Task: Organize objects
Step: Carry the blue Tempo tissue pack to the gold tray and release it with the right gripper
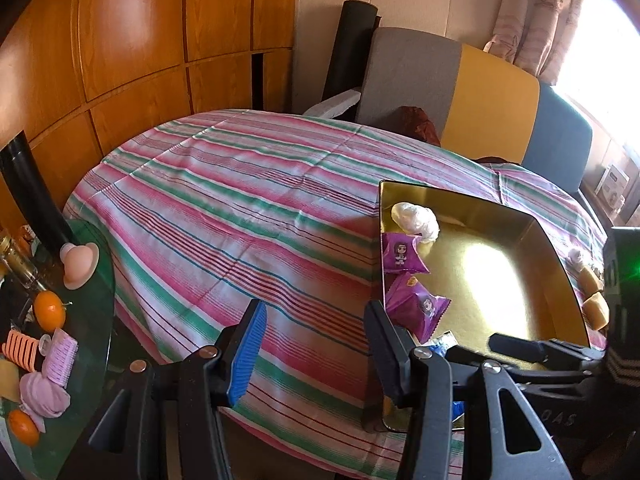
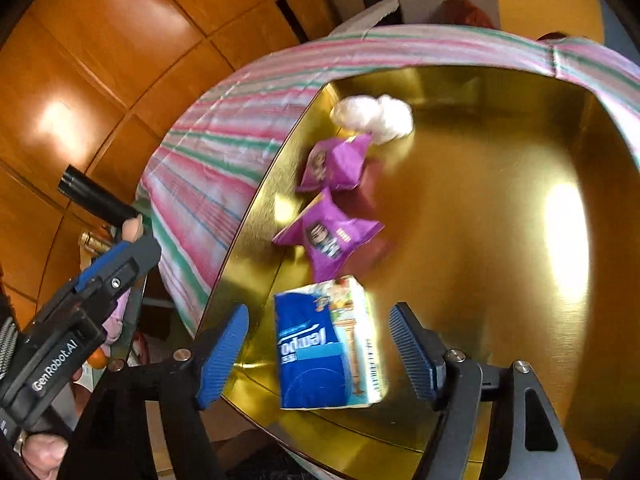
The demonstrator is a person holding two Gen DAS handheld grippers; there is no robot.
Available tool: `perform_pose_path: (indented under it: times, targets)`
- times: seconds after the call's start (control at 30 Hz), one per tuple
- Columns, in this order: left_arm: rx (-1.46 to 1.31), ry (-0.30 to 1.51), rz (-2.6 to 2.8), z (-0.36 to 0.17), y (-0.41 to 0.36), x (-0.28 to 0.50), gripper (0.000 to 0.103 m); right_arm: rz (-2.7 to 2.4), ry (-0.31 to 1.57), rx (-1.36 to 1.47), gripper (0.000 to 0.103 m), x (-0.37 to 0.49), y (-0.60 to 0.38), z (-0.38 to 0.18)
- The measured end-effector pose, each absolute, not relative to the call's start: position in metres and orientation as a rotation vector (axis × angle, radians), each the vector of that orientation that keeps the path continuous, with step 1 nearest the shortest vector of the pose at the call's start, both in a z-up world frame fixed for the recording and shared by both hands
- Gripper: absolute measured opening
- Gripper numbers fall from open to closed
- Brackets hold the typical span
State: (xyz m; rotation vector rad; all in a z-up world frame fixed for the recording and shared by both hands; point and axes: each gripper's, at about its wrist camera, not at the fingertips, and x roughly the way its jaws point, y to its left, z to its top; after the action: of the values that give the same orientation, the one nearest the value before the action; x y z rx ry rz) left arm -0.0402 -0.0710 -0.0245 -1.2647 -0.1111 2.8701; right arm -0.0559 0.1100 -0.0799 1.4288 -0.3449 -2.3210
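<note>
Across the middle of the left wrist view spreads a striped cloth (image 1: 240,216), soft woven fabric in pink, green and white bands with thin blue lines, faintly creased where it drapes over the surface. Behind it stand glossy orange-brown wood panels (image 1: 132,40) and a chair back (image 1: 472,96) upholstered in grey, yellow and blue blocks. On the cloth's right part sits a gold tray (image 2: 500,208), a shallow rectangular metal tin with rounded corners and a brushed, mirror-bright floor that throws back window glare. Inside it, along the left wall, lie four things in a row: farthest a crumpled white plastic bundle (image 2: 376,116), then two purple snack packets (image 2: 332,200), puffy foil pillows with crimped ends and a cartoon figure printed on them, and nearest a blue and white tissue pack (image 2: 328,344), a soft-cornered block in glossy film that rests on the tray floor. The right gripper (image 2: 320,352) straddles that pack with its ribbed blue pads standing clear of both sides, released, nothing clasped. The left gripper (image 1: 316,344) hangs over the cloth just beside the tray's left wall, jaws parted and empty, one ribbed blue pad showing. At far left a round green glass table (image 1: 96,320) carries small oranges (image 1: 49,310) and pink oddments.
</note>
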Motion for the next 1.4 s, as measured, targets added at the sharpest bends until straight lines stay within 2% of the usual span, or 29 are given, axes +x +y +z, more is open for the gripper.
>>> perform_pose_path:
  times: [0.37, 0.9, 1.07, 1.4]
  targets:
    - [-1.242, -0.061, 2.840, -0.022, -0.054, -0.034, 0.051, -2.559, -0.187, 1.338, 0.082, -0.038, 0.135, -0.053]
    - [-1.245, -0.004, 2.781, -0.022, -0.027, -0.027, 0.051, -2.723, -0.142, 1.283, 0.091, -0.023, 0.179, -0.039]
    - [-1.245, 0.021, 2.760, -0.022, -0.017, -0.026, 0.051, -2.791, -0.153, 1.268, 0.096, -0.016, 0.212, -0.030]
    - [-1.235, 0.090, 2.725, -0.019, 0.007, -0.024, 0.051, -3.064, -0.105, 1.268, 0.099, 0.003, 0.334, -0.005]
